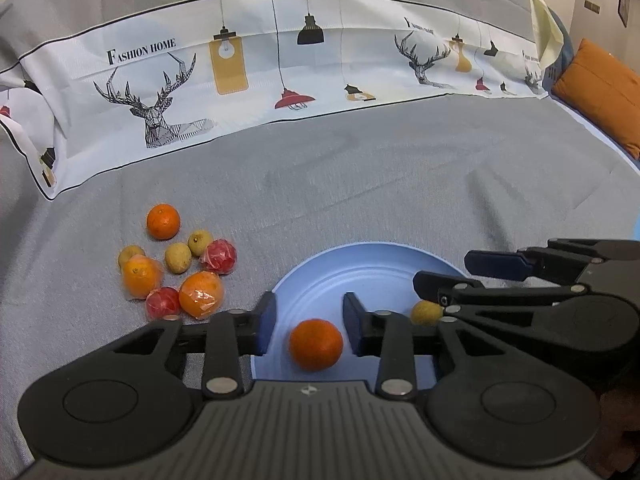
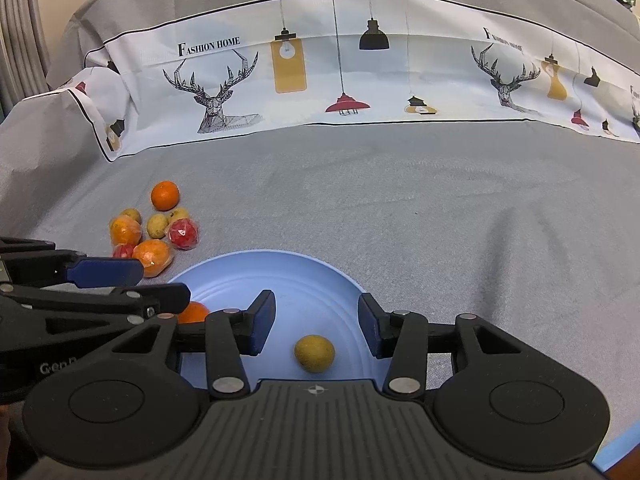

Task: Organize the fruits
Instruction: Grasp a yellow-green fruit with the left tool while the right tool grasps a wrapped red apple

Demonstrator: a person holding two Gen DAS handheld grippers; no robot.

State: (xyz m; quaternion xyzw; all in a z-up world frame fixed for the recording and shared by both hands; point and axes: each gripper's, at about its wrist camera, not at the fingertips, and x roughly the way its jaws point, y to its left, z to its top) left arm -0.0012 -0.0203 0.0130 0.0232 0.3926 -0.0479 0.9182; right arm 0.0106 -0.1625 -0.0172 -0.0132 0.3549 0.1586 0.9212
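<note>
A light blue plate (image 1: 360, 264) lies on the grey cloth; it also shows in the right wrist view (image 2: 280, 272). An orange (image 1: 316, 345) lies on it, below my open left gripper (image 1: 310, 322), whose jaws stand apart and do not touch it. A small yellow-green fruit (image 2: 315, 353) lies on the plate below my open right gripper (image 2: 318, 322), also untouched. That fruit shows in the left wrist view (image 1: 427, 313), partly hidden behind the right gripper. A heap of oranges, red wrapped fruits and yellow-green fruits (image 1: 176, 268) lies left of the plate (image 2: 154, 232).
A printed white cloth band (image 1: 256, 72) with deer and lamps runs across the back. An orange cushion (image 1: 600, 96) lies at far right. The two grippers are side by side over the plate. Bare grey cloth (image 2: 480, 220) lies right of and behind the plate.
</note>
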